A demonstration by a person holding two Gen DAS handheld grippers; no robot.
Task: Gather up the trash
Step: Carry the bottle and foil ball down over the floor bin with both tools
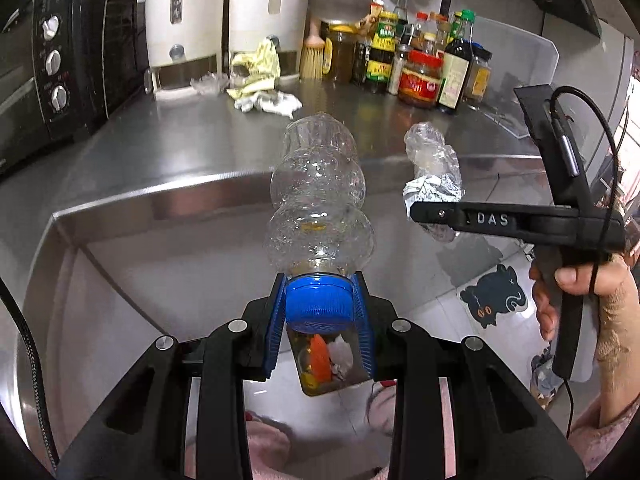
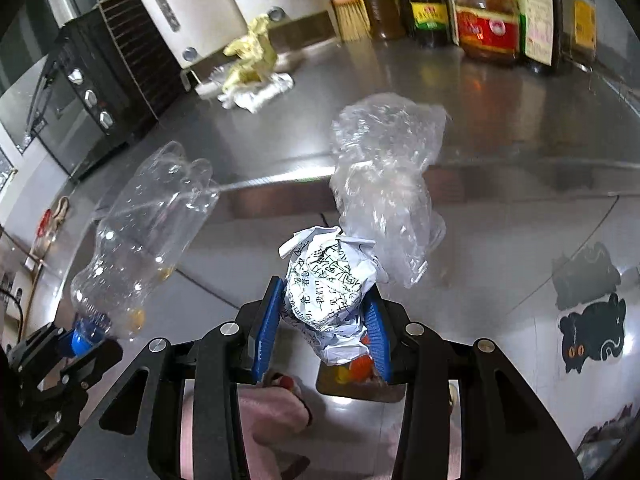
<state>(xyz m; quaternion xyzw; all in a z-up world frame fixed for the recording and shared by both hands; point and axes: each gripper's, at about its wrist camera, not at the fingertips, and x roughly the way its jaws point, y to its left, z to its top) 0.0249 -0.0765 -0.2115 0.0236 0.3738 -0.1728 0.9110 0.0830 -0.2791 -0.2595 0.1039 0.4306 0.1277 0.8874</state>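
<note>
My left gripper (image 1: 320, 280) is shut on the blue cap (image 1: 319, 300) of a clear, empty plastic bottle (image 1: 320, 184) that sticks out ahead of it, in the air in front of the counter edge. My right gripper (image 2: 325, 292) is shut on a crumpled ball of printed paper (image 2: 328, 280), and a clear plastic bag (image 2: 384, 168) rises from the same grip. The left wrist view shows the right gripper (image 1: 424, 212) to the right of the bottle, holding the paper (image 1: 430, 190) and the bag (image 1: 430, 148). The bottle (image 2: 148, 232) and the left gripper (image 2: 80, 340) appear at the right wrist view's lower left.
A steel counter (image 1: 180, 148) lies ahead, with a toaster oven (image 1: 60, 60) at left, a yellow cloth (image 1: 260, 68) and several condiment bottles (image 1: 420, 64) at the back. Below the fingers is a bin holding scraps (image 1: 328, 364). A cat sticker (image 1: 496, 296) marks the tiled floor. A hand (image 1: 580, 300) grips the right gripper's handle.
</note>
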